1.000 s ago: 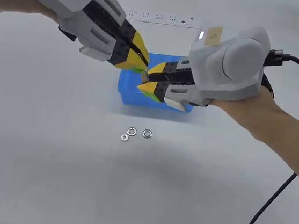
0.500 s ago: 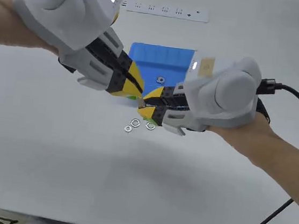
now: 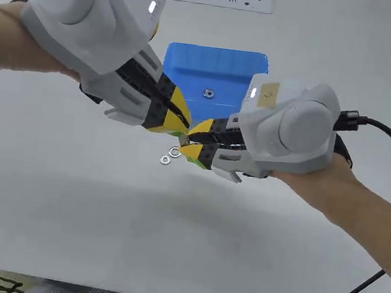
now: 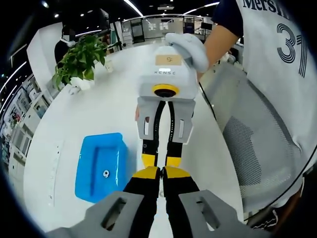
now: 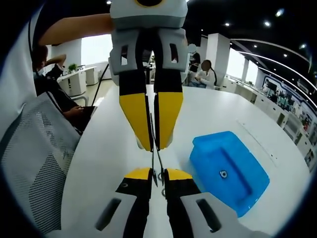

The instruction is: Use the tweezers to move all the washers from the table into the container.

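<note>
head view: the left tool (image 3: 181, 125) and right tool (image 3: 185, 147) meet tip to tip over the white desk (image 3: 70, 196). they sit just above the loose washers (image 3: 170, 156), near the blue container (image 3: 184, 60). a single washer (image 3: 208, 93) lies inside it.

left gripper view: both tools' jaws are drawn close, nose to nose.

right gripper view: thin tweezers (image 5: 153, 148) are clenched between the left tool's yellow jaws. their tips reach between the right tool's near-closed jaws; whether those jaws grip them cannot be told.
</note>
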